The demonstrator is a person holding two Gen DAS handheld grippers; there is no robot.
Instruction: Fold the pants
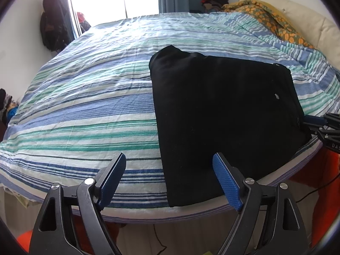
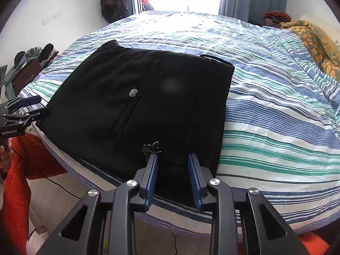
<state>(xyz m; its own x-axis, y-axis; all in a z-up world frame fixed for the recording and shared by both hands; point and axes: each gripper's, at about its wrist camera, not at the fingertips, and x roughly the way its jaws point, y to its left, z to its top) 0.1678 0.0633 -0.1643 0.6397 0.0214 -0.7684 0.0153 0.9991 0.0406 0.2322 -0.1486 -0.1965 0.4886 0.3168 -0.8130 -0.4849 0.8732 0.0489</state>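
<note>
Left wrist view: the left tongs (image 1: 167, 165) stand spread wide with nothing between their 2 blue pads, hovering over the near edge of the bed (image 1: 85, 110). The black pants (image 1: 223, 110) lie flat just ahead and to the right of these tongs, already folded into a compact block whose near left corner sits between the 2 pads' lines but below them, untouched. That spread stance looks like readiness: wide enough to drop over the near hem. At the far right edge of this view the right tongs (image 1: 314, 120) reach the pants' right side; whether they touch the cloth there cannot be told from this angle. A floral blanket (image 1: 269, 17) is bunched well beyond, clear of the work.

Right wrist view: the right tongs (image 2: 173, 159) are narrowed to a partial gap, and the pants (image 2: 138, 106) spread directly ahead of them, the near hem running under and between the pads. I judge the pads are not yet pressing cloth; a gap shows on each inner face, so they seem poised to pinch the hem. A small tangle of thread (image 2: 151, 147) sits just beyond the left pad's tip. The left tongs (image 2: 31, 108) appear far left, spread, at the pants' left corner, so each hand guards 1 end of the near edge, likely for a fold away from the person.
</note>
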